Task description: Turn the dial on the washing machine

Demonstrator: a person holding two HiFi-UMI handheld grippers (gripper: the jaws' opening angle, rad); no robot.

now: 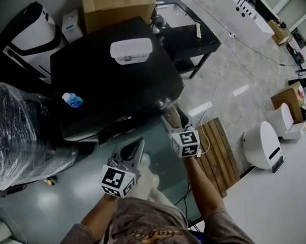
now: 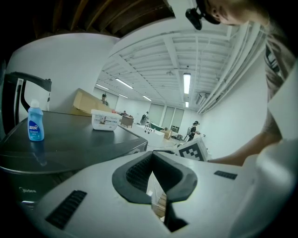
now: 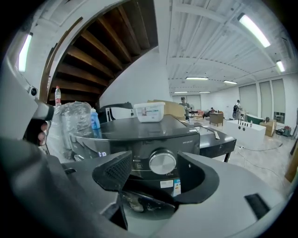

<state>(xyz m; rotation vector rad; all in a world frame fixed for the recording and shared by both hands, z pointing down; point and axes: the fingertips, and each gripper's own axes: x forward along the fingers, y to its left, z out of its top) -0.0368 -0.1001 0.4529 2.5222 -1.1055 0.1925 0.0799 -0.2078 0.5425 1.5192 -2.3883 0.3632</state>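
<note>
The black washing machine (image 1: 114,87) stands in front of me. Its round silver dial (image 1: 165,103) sits on the front panel at the right corner. In the right gripper view the dial (image 3: 162,162) shows between the two jaws, a short way ahead and untouched. My right gripper (image 1: 172,115) is open, its tips just in front of the dial. My left gripper (image 1: 134,146) hangs lower and to the left, in front of the machine's front face. Its jaws (image 2: 152,160) are shut with nothing between them.
On the machine's top stand a small blue bottle (image 1: 72,99) and a white box (image 1: 131,49). A cardboard box (image 1: 117,6) is behind the machine and a plastic-wrapped bundle (image 1: 21,133) is at its left. To the right are a black table (image 1: 192,34) and a wooden pallet (image 1: 220,152).
</note>
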